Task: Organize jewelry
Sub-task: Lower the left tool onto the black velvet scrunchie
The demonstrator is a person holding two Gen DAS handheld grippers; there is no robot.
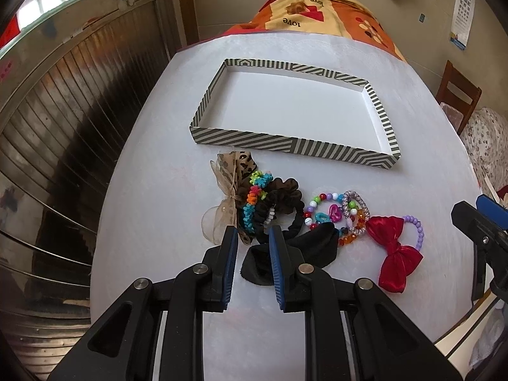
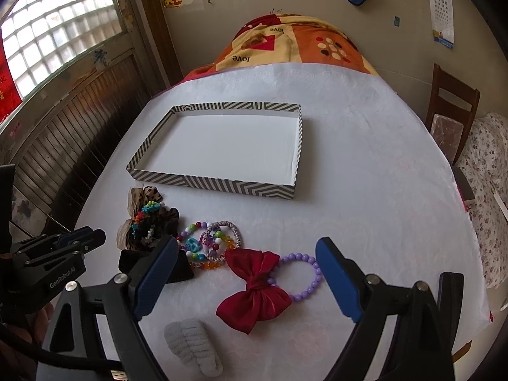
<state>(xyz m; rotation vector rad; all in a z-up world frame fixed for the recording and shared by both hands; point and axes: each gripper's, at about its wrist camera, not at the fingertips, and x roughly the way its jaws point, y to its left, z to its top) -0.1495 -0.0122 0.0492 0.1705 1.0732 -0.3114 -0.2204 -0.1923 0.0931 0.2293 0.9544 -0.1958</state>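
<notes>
Closest to us, our right gripper (image 2: 246,242) is standing wide open over the red bow (image 2: 254,292) and purple bracelet (image 2: 298,256). Our left gripper (image 1: 253,230) is hovering narrowly parted, empty, at the hair ties (image 1: 279,200) along the worktop's (image 2: 365,190) near edge, before the striped tray (image 2: 209,185).

A lived-in home room, likely a bedroom. A table (image 2: 365,190) under a white cloth stands in the middle; beyond it lies a patterned blanket (image 2: 295,41), left of it a glass-block window (image 2: 60,22), right of it a wooden chair (image 2: 451,117) and an eye chart (image 2: 443,3) on the wall.
</notes>
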